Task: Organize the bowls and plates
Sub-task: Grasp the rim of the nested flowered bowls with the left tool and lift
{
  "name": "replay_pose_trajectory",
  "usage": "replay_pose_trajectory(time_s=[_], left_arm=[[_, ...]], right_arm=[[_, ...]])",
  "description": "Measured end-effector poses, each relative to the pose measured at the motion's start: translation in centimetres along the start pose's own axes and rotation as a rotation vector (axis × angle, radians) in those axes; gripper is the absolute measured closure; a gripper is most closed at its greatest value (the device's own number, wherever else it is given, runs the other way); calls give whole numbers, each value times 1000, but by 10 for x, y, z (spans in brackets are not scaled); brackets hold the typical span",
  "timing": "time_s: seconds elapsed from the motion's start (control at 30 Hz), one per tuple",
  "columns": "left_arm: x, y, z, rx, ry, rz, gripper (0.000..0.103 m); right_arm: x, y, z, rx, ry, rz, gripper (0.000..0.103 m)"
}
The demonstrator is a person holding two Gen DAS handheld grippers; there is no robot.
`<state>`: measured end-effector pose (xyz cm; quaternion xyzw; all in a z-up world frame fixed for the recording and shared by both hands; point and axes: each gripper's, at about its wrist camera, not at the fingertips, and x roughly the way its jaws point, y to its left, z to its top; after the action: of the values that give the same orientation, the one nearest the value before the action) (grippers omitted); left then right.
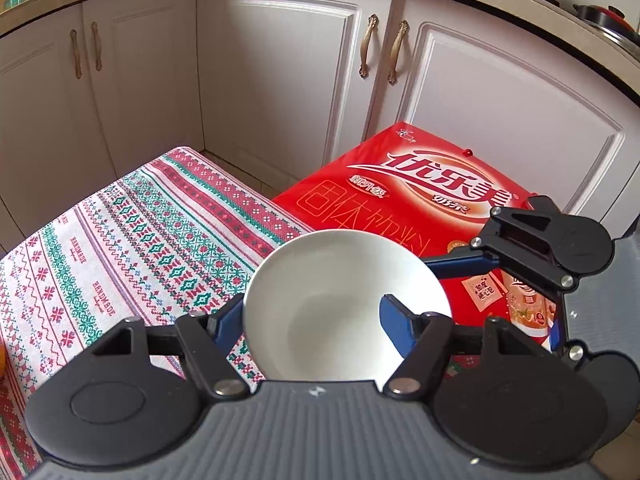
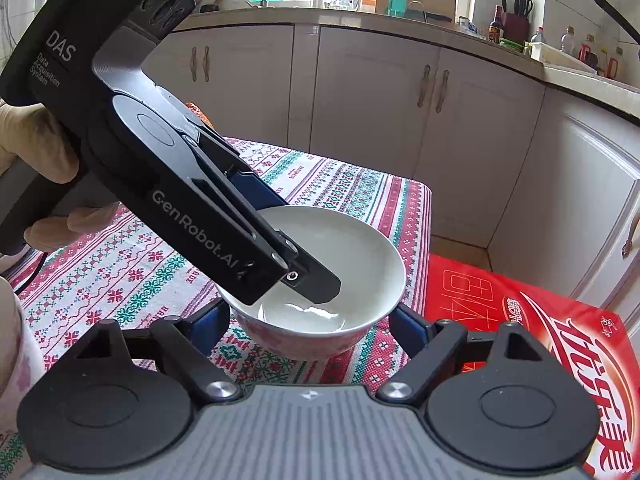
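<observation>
Left gripper point(image 2: 280, 236) clamped on near rim of white bowl point(image 2: 360, 256), one finger inside, one outside. Right gripper point(image 2: 310, 320) spread wide, straddling bowl without touching. Bowl at corner of patterned tablecloth point(image 1: 120, 240), close to the edge, just beside red box point(image 1: 400, 184). White cabinets point(image 1: 280, 60) behind. Bowl's base hidden; whether resting or lifted unclear.

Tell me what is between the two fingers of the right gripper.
The white bowl sits between the spread fingers of the right gripper; the right wrist view shows this. The left gripper grips its rim.
</observation>
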<state>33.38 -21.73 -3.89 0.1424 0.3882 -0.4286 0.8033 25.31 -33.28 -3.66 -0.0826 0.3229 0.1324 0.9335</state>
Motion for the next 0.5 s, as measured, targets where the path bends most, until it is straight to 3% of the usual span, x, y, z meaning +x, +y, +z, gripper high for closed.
replay_pose_trajectory(time_s=[0.5], left_arm=[[-80, -41, -24, 28, -66, 31, 33]], right_arm=[[-70, 41, 5, -31, -34, 31, 13]])
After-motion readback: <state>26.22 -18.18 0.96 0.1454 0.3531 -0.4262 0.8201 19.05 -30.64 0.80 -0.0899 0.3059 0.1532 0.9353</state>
